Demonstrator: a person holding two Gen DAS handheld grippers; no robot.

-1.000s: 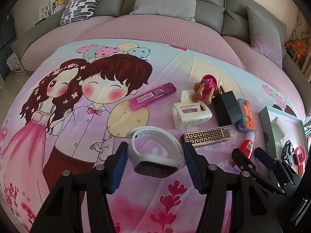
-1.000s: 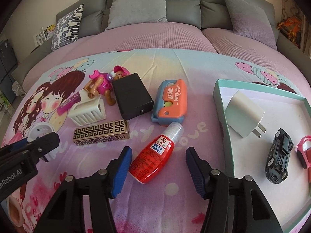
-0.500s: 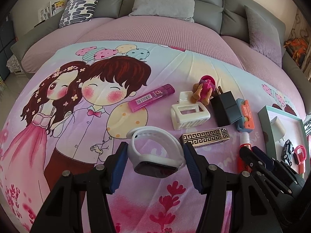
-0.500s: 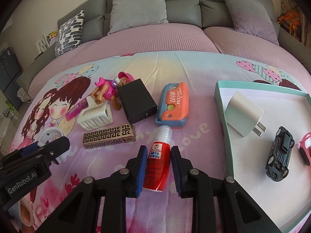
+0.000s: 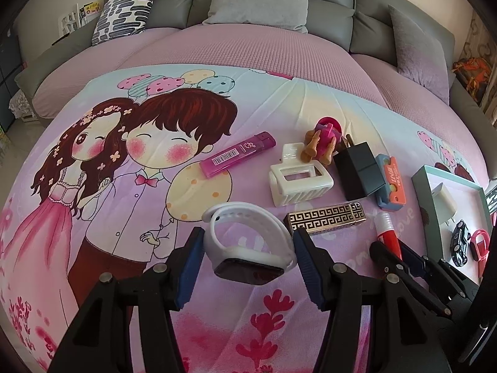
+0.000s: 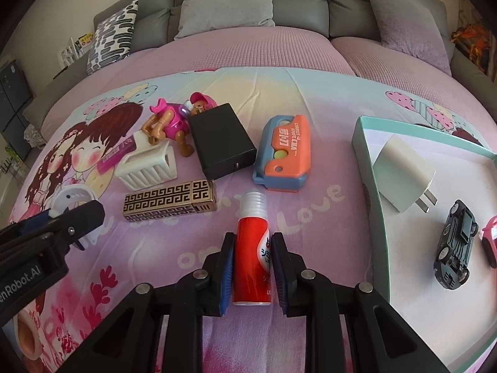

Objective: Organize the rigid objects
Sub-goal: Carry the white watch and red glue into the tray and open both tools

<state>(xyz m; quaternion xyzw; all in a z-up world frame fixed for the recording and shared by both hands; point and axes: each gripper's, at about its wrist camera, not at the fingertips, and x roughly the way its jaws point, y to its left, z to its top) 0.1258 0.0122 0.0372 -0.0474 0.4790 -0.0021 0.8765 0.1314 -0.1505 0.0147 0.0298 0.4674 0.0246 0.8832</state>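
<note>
Right tool (image 6: 252, 267) now pinching red glue bottle (image 6: 252, 250) after closing from wide spread, cap pointing ahead, left tool (image 5: 248, 258) unchanged, spread around white smartwatch (image 5: 248, 248) on bed, teal tray (image 6: 362, 143) right.

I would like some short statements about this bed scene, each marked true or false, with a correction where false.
1. The right gripper is closed on the red bottle. True.
2. The left gripper is closed on the white watch. False: its fingers stand open on either side of the watch.
3. The white charger lies in the teal tray. True.
4. The black box lies in the tray. False: it lies on the bedsheet.
5. The toy car lies on the bedsheet. False: it is in the tray.
</note>
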